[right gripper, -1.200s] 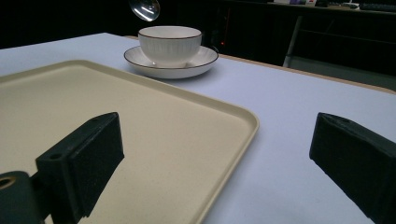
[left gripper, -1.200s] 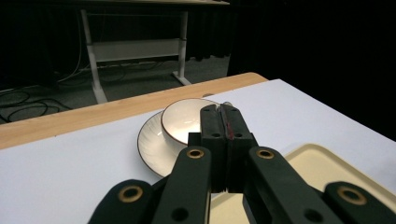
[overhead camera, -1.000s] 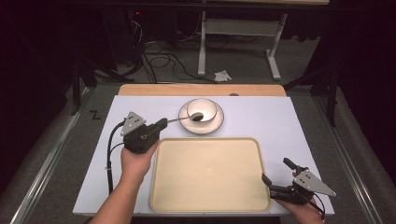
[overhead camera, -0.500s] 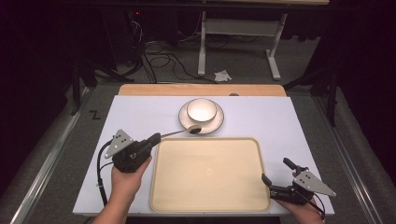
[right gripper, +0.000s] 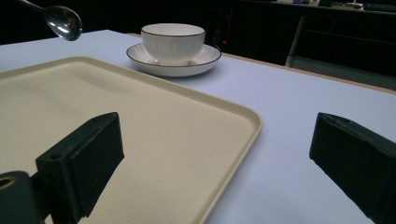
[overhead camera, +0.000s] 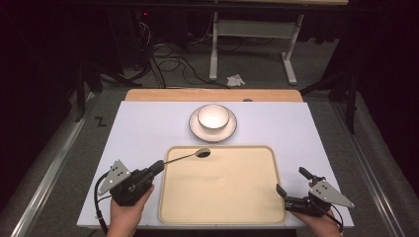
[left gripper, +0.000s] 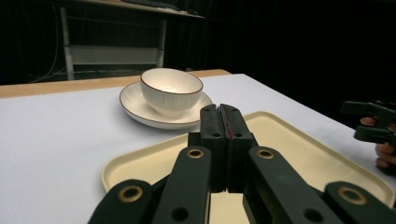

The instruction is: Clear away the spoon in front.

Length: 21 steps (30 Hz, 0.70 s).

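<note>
My left gripper (overhead camera: 157,166) is at the tray's left edge, shut on the handle of a metal spoon (overhead camera: 190,156). The spoon's bowl hangs over the far left corner of the beige tray (overhead camera: 222,197). In the left gripper view the jaws (left gripper: 219,112) are pressed together and hide the handle. A white bowl (overhead camera: 213,117) sits on a white saucer (overhead camera: 197,129) just beyond the tray. My right gripper (overhead camera: 290,180) rests by the tray's near right corner, open with nothing between its jaws. In the right gripper view the spoon (right gripper: 63,21) shows at the top left.
The white tabletop (overhead camera: 143,133) has bare room left of the tray. A wooden strip (overhead camera: 212,95) runs along its far edge. Beyond it are floor cables (overhead camera: 173,64) and a metal table frame (overhead camera: 252,29).
My left hand has drawn back toward the near left and sunk, carrying the spoon from the bowl to the tray's far left corner. The right gripper has kept still.
</note>
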### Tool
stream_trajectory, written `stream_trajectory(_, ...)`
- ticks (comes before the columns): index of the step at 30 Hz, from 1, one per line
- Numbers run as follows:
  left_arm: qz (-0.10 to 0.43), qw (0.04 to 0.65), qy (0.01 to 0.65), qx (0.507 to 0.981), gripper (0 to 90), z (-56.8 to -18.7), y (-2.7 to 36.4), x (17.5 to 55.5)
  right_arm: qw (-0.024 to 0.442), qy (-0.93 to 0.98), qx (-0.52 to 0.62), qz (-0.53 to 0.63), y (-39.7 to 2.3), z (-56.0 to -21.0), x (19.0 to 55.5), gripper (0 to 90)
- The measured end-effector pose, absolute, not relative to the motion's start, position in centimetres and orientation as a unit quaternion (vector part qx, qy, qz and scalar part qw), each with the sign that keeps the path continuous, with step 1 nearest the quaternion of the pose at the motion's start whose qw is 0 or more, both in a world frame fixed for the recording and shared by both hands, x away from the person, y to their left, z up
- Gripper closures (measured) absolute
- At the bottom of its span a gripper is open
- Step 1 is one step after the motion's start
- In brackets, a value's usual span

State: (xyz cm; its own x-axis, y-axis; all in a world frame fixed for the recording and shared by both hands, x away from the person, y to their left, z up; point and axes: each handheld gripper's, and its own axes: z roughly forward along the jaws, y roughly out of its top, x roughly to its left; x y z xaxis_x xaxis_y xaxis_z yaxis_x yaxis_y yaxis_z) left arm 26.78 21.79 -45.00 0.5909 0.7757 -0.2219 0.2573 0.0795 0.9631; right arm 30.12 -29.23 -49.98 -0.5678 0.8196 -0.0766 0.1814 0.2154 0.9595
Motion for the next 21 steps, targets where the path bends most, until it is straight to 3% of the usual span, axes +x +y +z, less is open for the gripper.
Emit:
stream_trajectory(3,0.185,0.626,0.405,0.64,89.9,-45.8,22.2,26.0,0.308,0.718,0.345,0.521,-29.2,-49.9,30.1,3.5)
stream_trajectory(11,0.199,0.624,0.404,0.639,89.9,-45.7,22.6,26.0,0.306,0.721,0.343,0.518,-29.1,-50.1,30.4,3.6)
stream_trajectory(21,0.131,0.638,0.418,0.634,89.9,-46.9,22.5,26.9,0.307,0.722,0.342,0.518,-29.1,-50.0,30.3,3.5)
